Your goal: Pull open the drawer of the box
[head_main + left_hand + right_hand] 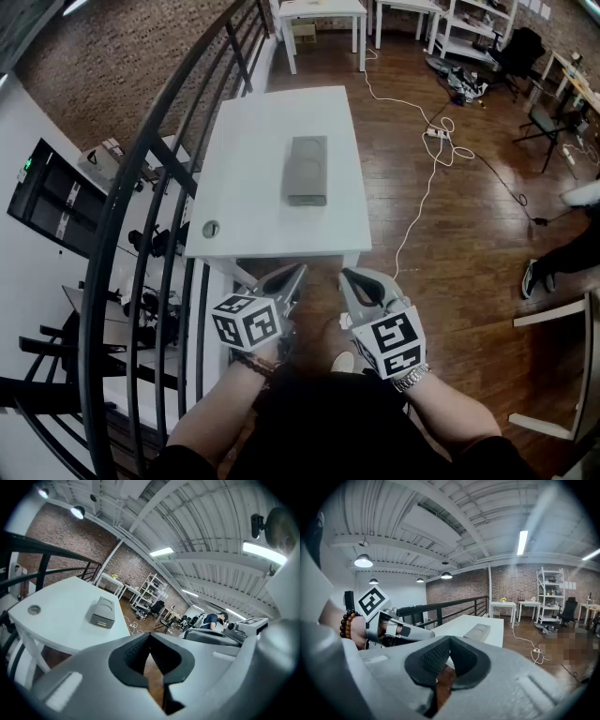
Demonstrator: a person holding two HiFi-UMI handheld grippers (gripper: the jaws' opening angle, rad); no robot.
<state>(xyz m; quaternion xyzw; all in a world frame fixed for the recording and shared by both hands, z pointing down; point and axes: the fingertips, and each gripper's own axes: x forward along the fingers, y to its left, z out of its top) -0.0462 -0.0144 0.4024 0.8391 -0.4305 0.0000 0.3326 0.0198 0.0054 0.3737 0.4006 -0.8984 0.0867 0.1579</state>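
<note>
A flat grey box (307, 167) lies in the middle of the white table (244, 225), its shut drawer front (307, 199) facing me. In the left gripper view the box (103, 612) sits ahead to the left, with the drawer front (101, 619) showing a small handle slot. It appears further off in the right gripper view, box (478, 631). My left gripper (298, 273) and right gripper (348, 276) hang side by side just before the table's near edge, well short of the box. Both are shut, their pads meeting with nothing between: left gripper (149, 637), right gripper (450, 641).
A black metal railing (141, 187) runs along the table's left side. A round grommet (210, 228) sits at the near left corner. White cables (427, 178) trail over the wooden floor on the right, where a person's shoe (532, 277) stands. More tables and shelving (323, 11) stand far back.
</note>
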